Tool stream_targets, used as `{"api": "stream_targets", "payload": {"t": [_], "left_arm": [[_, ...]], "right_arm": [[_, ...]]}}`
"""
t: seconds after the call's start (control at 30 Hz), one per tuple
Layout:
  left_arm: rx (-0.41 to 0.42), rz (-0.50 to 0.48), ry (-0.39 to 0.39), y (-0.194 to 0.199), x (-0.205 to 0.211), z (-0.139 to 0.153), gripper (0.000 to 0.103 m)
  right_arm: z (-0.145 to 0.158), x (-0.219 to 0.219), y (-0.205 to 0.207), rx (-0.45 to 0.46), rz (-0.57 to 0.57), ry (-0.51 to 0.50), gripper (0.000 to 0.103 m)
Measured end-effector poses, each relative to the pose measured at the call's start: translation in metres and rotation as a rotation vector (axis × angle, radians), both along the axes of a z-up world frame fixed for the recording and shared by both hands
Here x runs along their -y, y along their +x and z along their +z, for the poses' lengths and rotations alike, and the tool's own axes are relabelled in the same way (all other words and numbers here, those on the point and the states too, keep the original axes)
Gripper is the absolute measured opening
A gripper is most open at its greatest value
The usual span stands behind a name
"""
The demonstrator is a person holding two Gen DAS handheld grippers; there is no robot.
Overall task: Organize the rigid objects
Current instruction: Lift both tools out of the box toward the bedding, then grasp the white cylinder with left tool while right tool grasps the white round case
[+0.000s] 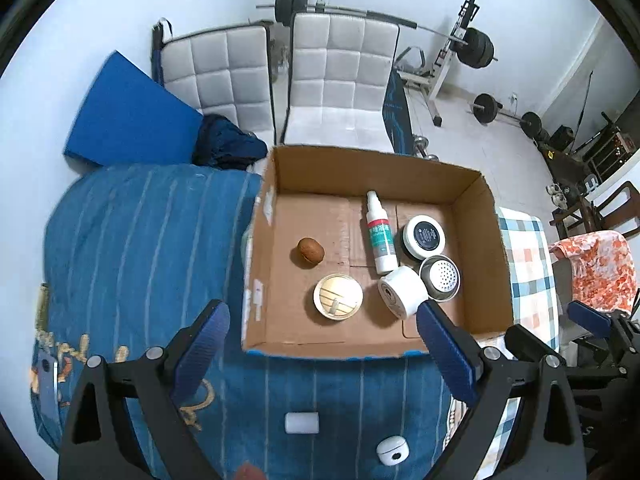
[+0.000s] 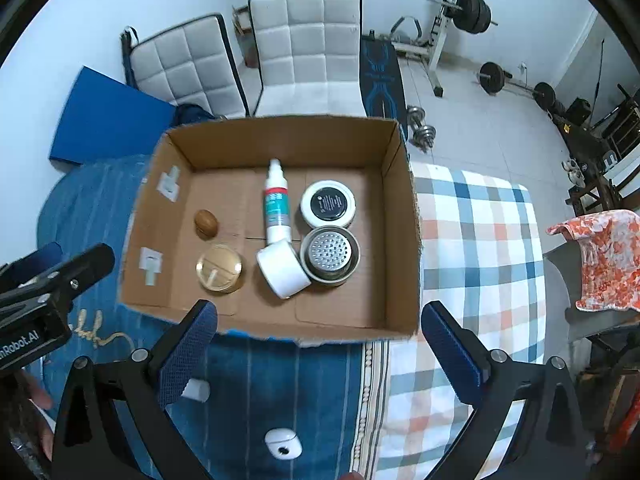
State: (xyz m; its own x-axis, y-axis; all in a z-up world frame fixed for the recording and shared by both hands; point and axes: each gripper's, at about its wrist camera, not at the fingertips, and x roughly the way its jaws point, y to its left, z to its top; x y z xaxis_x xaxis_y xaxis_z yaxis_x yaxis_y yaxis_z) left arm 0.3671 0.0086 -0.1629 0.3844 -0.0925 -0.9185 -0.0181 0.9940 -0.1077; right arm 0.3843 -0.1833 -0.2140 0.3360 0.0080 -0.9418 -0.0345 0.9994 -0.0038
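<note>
Cardboard box [image 2: 404,216] holds spray bottle [image 2: 276,204] lying flat, jars, brown egg [image 2: 206,223].

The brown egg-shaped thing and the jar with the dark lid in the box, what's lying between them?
The white spray bottle lies on its side between the brown egg-shaped thing and the dark-lidded jar, on the cardboard box floor. Both wrist views show it.

White lettering "nRobot.AI" (cut off at the frame edge) stands on the left claw [image 2: 60,276], left of the right claw [image 2: 320,344].
</note>
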Motion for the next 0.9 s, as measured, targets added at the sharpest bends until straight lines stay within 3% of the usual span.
{"api": "stream_targets", "payload": {"t": [0.4,0.53,0.67,0.77,0.9], "left_arm": [[0.098,-0.004,-0.006,-0.054,-0.004,0.058,0.096],[0.097,-0.005,-0.017,-0.067,-0.003,0.060,0.096],[0.040,0.005,0.021,-0.084,-0.002,0.035,0.096],[-0.069,0.019,0.044,-0.093,-0.004,-0.010,0.096],[-0.222,0.049,0.072,-0.103,-0.011,-0.079,0.096]], "right_arm": [[0.068,-0.006,-0.067,0.121,-0.006,0.035,0.103],[0.069,-0.002,-0.080,0.111,-0.011,0.057,0.103],[0.032,0.003,-0.096,0.018,-0.023,0.080,0.103],[-0.018,0.001,-0.107,-0.106,-0.027,0.098,0.103],[-0.109,-0.004,-0.124,-0.275,-0.026,0.150,0.103]]}}
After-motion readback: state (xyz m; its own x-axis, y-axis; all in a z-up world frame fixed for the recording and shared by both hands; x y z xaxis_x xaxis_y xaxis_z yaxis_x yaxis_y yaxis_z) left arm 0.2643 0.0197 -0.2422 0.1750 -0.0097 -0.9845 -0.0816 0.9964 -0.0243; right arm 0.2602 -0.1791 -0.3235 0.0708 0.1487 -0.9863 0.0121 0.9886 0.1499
